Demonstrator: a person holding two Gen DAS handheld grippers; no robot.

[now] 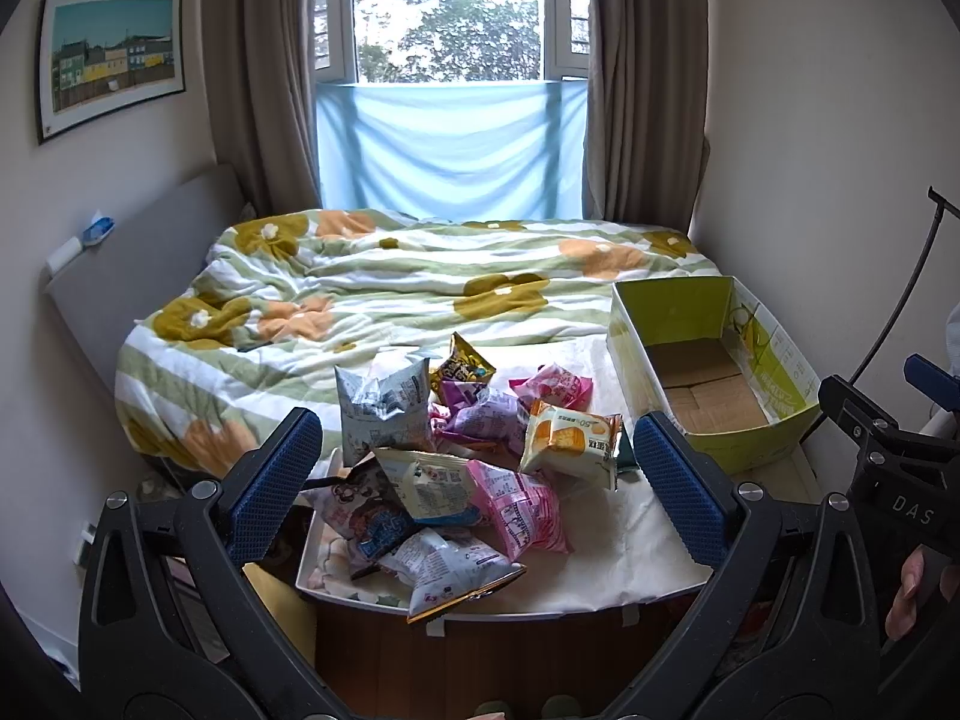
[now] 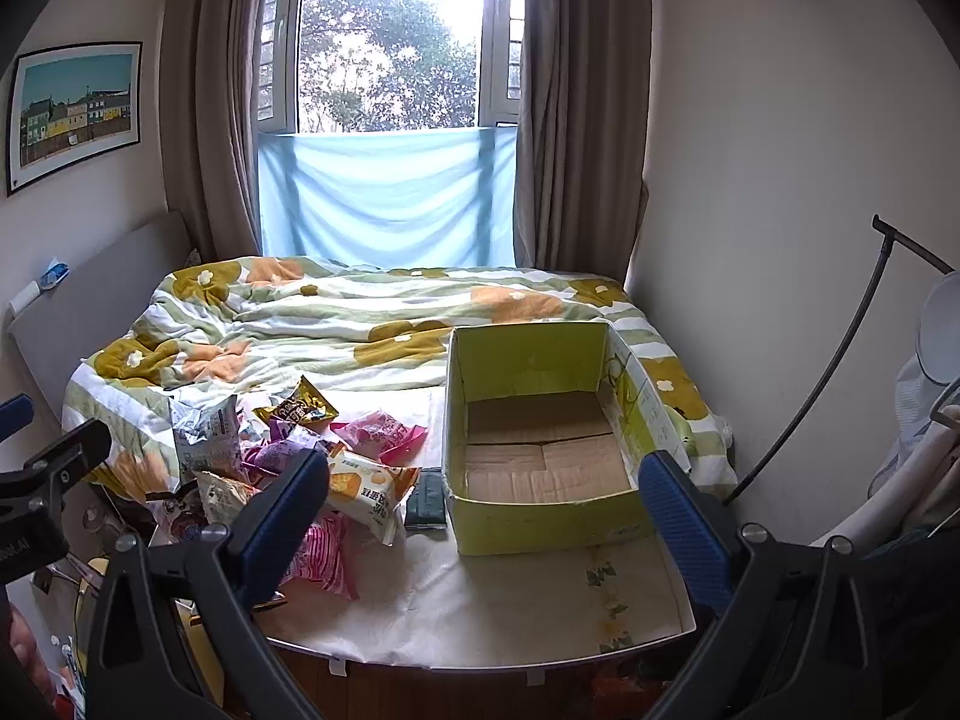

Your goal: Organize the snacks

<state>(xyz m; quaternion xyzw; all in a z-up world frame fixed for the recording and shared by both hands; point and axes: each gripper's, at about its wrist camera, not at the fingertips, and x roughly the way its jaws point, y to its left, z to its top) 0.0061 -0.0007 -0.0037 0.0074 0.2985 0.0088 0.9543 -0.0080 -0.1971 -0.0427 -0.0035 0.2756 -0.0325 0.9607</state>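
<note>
Nearest in each wrist view are the blue-padded fingers: the left gripper is spread wide with nothing between its pads, poised above and short of the snack pile, and the right gripper is likewise spread wide and holding nothing, aimed at the cardboard box. That split looks deliberate, one tool facing what must be picked and the other facing where it should go. The snacks lie in a loose heap on the left part of the white-covered table, with about ten packets visible, though overlaps make an exact count uncertain: a pink packet, a cream and orange cake packet, a white packet at the near edge, a pale packet with small print, a dark cartoon-printed packet, a tall silver-grey bag, a purple packet, a second pink packet farther back and a gold and black packet. One small dark item lies flat between the heap and the box. The single box sits on the table's right side, open-topped and empty, so I judge that sorting has not started. Beyond lie one bed with a flowered quilt, then one window between two brown curtains, and one framed picture on the left wall.
</note>
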